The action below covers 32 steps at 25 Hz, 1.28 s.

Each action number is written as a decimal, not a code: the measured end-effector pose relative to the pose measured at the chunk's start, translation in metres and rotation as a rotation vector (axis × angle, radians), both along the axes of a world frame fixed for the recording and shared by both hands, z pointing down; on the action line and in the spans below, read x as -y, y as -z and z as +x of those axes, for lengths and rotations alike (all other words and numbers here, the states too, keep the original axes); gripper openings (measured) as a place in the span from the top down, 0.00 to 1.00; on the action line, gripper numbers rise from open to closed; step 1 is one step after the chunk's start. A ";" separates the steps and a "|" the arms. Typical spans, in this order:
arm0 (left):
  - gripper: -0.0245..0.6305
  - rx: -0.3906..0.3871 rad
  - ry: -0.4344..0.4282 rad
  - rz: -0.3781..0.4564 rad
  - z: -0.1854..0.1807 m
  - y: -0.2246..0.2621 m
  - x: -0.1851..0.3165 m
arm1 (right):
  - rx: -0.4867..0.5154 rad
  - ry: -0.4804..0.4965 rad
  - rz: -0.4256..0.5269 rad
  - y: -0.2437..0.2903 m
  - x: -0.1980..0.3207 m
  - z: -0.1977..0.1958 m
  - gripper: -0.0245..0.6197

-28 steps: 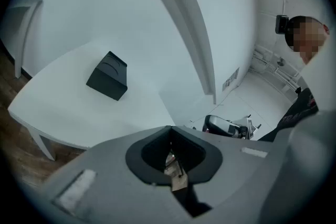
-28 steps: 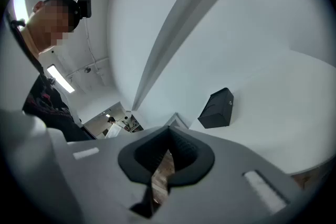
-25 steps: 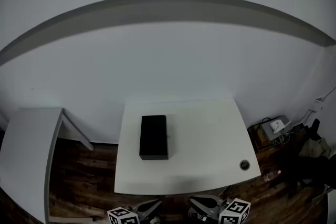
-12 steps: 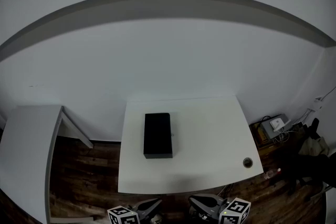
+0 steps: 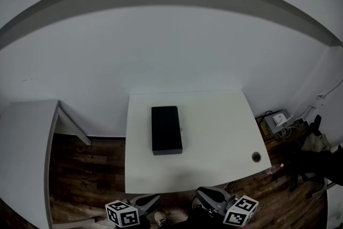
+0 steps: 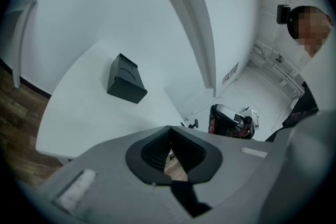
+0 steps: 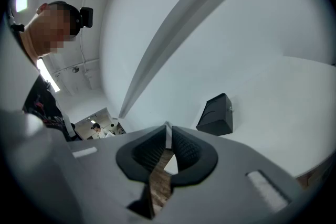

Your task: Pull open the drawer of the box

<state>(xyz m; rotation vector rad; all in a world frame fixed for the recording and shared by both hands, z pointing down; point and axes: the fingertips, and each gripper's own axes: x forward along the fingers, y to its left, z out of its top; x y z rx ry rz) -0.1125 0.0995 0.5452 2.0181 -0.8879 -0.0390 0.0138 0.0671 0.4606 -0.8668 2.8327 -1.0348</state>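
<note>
Box [image 5: 166,137] lies on the left half of the white table [image 5: 220,131], drawer apparently closed and nothing touching it. Off the table's near edge, the right gripper [image 5: 202,194] has just been parting its jaws a little with nothing between them, which looks like readying for the drawer pull. The left gripper [image 5: 154,199], also off that edge, has its jaws together and empty. Both grippers are well short of the box, so the reach is not yet made.
</note>
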 end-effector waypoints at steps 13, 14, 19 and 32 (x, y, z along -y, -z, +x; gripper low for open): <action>0.95 0.267 0.215 0.042 -0.069 -0.015 0.139 | -0.070 0.117 0.006 -0.009 0.107 0.005 0.90; 0.95 0.289 0.234 0.039 -0.073 -0.017 0.153 | -0.071 0.135 0.006 -0.010 0.117 0.007 0.90; 0.92 0.420 0.286 0.001 -0.085 -0.033 0.213 | -0.087 0.217 0.008 -0.022 0.159 0.014 0.90; 0.87 0.591 0.359 -0.175 -0.103 -0.079 0.264 | -0.102 0.360 -0.006 -0.049 0.203 0.026 0.87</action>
